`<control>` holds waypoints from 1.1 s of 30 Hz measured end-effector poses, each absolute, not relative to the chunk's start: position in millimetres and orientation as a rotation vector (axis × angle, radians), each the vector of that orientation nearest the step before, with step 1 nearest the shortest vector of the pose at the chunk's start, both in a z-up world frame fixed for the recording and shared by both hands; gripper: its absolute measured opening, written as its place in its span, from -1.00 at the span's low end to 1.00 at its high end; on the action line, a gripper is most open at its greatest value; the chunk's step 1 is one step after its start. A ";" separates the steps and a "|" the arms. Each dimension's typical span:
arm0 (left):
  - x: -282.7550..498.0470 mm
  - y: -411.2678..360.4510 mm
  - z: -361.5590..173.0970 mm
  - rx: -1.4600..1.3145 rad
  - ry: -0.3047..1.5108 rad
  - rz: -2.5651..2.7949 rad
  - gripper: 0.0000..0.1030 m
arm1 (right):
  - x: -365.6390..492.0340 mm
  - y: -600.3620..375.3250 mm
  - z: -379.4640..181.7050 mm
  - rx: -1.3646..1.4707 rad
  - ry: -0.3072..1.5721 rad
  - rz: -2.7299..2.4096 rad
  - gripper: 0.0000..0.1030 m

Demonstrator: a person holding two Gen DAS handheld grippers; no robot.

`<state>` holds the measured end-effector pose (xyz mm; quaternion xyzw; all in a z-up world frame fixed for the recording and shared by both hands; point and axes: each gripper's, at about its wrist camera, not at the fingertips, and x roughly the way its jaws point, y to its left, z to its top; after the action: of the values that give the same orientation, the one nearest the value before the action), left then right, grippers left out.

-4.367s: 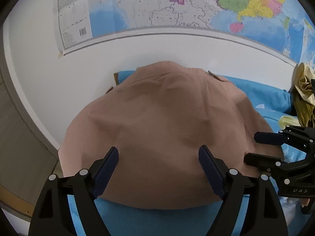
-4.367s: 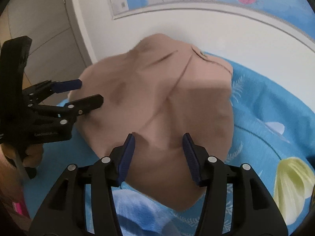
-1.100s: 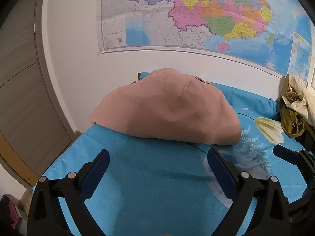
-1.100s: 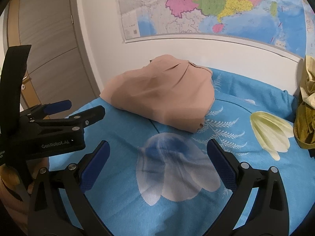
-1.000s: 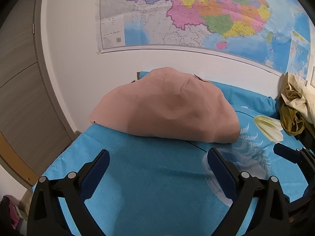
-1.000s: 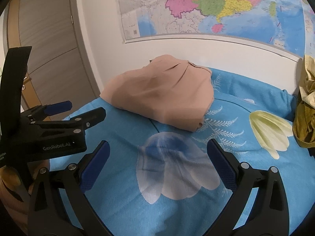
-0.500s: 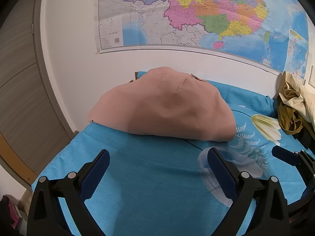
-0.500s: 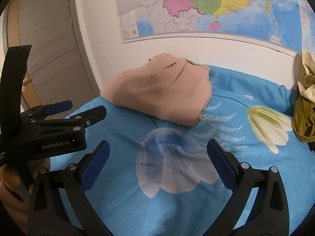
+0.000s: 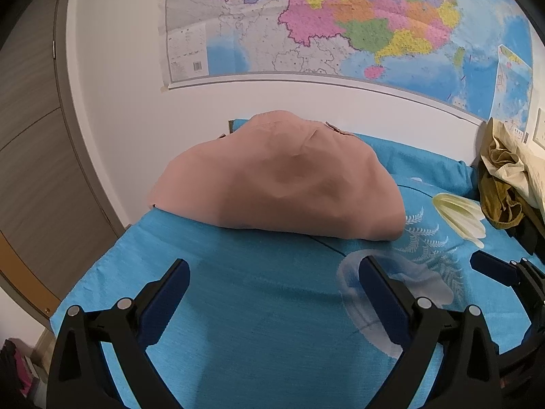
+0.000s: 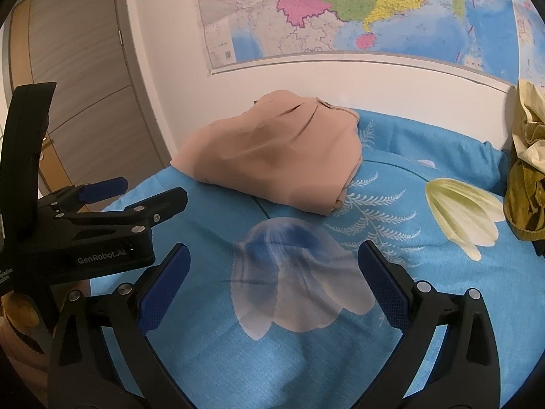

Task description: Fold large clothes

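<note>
A folded tan garment (image 9: 282, 180) (image 10: 272, 160) lies as a thick bundle at the far left corner of the bed, against the white wall. My left gripper (image 9: 274, 293) hovers over the blue sheet well short of it, open and empty. My right gripper (image 10: 272, 283) is open too, above the printed white-blue flower, with nothing between its fingers. In the right wrist view the left gripper (image 10: 150, 191) shows side-on at the left, a hand beneath it. The right gripper's fingertips (image 9: 490, 269) peek in at the left wrist view's right edge.
The bed carries a blue floral sheet (image 9: 259, 334) (image 10: 408, 341). A crumpled olive and cream pile of clothes (image 9: 504, 177) (image 10: 528, 184) sits at the right by the wall. A map (image 9: 340, 24) hangs above; a wooden door (image 10: 78, 78) stands left of the bed.
Both grippers let go of the tan garment and drew back from it, opening wide. Over the last second the views drift slightly right; the garment lies still.
</note>
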<state>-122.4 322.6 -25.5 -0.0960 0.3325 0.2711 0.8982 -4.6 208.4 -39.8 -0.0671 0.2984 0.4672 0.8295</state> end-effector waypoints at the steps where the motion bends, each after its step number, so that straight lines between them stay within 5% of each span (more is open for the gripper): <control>1: -122.1 322.5 -26.0 -0.200 0.690 0.560 0.87 | -4.7 208.0 -39.6 -0.140 0.632 0.991 0.89; 33: -118.6 315.2 -30.9 -0.202 0.696 0.540 0.87 | -3.5 206.8 -41.1 -0.129 0.642 0.977 0.89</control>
<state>-118.6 315.2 -30.9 -0.0978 0.3365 0.2608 0.8996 -3.5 206.8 -41.1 -0.0611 0.3030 0.4609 0.8319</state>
